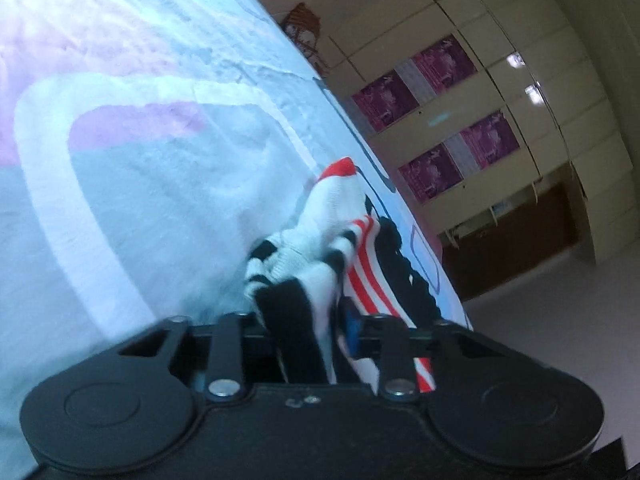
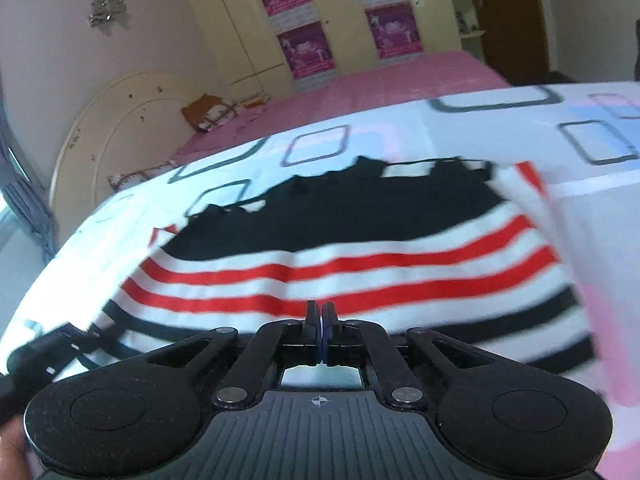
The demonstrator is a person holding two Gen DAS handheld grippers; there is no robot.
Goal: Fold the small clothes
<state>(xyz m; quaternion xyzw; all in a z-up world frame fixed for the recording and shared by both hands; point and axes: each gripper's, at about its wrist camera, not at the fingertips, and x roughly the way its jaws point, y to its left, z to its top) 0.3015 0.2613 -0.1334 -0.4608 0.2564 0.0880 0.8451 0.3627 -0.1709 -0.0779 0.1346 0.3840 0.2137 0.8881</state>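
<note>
Left gripper [image 1: 316, 320]: jaws pinching a bunched fold of the striped garment [image 1: 340, 236], cloth gathered between them and trailing toward 12 o'clock; right gripper [image 2: 322, 320]: jaws pressed together at the garment's near hem, pads meeting, whether cloth lies between them cannot be told with certainty, though the hem sits right at the tips.

Garment location: in the right wrist view it lies spread across the patterned sheet [image 2: 500, 128] on the bed, red and black stripes nearest the jaws, solid black panel beyond at 12 o'clock, scalloped edge farthest; pink bedcover [image 2: 400, 80] beyond that; wardrobe with posters [image 2: 304, 40] behind.

Assessment: a fold appears in hand, with the left side lifted and bunched while the right side lies flat; to do it well, both grips should travel level and together toward 12 o'clock, keeping the hem taut between them; uneven height risks a skewed crease; the left bunching should be shaken out before laying down.
</note>
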